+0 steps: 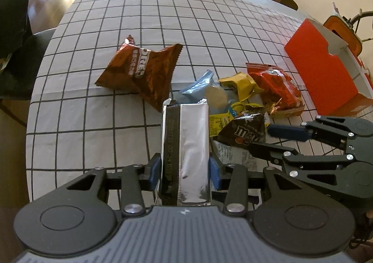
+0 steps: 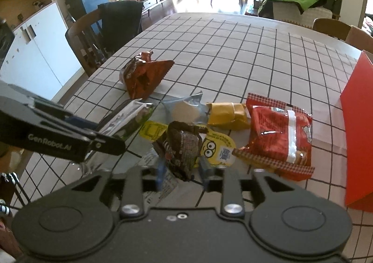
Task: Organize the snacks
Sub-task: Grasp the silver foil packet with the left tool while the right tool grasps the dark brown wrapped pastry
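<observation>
- Clamped between the blue pads of the left gripper (image 1: 185, 169): a silver foil packet (image 1: 186, 151), held lengthwise along the fingers, dark seam strip on its left side, far end pointing at the snack pile.
- Spread apart around the brown M&M's bag (image 2: 180, 148): the two fingers of the right gripper (image 2: 183, 173), one on each side of the bag's near end; contact with the pads impossible to tell.
- Just beyond both jaws: a heap of snacks near the near-right part of the table (image 1: 93, 100), with a yellow Minions pouch (image 2: 218, 146) under the M&M's bag, a pale blue cracker packet (image 1: 205, 90), a crumpled yellow wrapper (image 1: 242, 82) and a red bag (image 2: 279, 137) touching or overlapping.
- Set apart to the left of the heap: a rust-brown chip bag (image 1: 142, 69), lying alone on the checked tablecloth (image 1: 163, 18).
- Standing along the table's right edge: an open orange box (image 1: 321, 69), near the red bag but apart from it.
- Open room: bare checked cloth across the far half and the whole left side of the table.
- Crowded side: the near right, between heap and box.
- Chairs (image 2: 93, 37) drawn up at the left and far edges.
</observation>
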`<state>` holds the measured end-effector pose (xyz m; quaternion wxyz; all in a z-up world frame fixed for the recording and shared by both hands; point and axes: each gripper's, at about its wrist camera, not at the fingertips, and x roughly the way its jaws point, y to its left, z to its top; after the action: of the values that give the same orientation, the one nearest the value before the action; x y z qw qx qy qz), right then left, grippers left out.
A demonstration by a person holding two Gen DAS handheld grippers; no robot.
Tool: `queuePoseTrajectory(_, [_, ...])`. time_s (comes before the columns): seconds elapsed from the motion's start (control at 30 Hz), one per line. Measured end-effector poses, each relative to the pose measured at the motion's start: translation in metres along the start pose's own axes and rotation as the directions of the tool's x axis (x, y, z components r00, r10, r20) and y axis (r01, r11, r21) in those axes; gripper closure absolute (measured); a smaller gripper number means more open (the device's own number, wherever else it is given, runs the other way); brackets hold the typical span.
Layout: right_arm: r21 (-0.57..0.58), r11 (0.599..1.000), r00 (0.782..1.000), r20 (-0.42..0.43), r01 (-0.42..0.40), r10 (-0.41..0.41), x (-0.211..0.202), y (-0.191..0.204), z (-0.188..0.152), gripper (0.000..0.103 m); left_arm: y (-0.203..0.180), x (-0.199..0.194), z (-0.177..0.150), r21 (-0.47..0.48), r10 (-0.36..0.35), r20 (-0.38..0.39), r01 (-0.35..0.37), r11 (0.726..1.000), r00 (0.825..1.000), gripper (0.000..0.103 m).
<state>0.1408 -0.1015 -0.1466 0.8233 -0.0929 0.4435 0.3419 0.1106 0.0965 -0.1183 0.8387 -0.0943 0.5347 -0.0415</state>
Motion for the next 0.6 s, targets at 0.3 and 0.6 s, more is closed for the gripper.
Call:
queuePoseTrajectory(0.3, [-0.041,0.999,1.0,0.027,0.012,-0.011,0.015,0.008,0.014,0.029,0.01,-0.008,-0.004,-0.036,0.018,0.013,-0.018,0.999,1.0,0.061])
queuePoseTrajectory(0.6, [-0.042,0.999,1.0,0.007,0.021,-0.021,0.033,0.01,0.019,0.05,0.011,-0.01,-0.007,-0.047,0.023,0.009,-0.023,0.999,1.0,0.061])
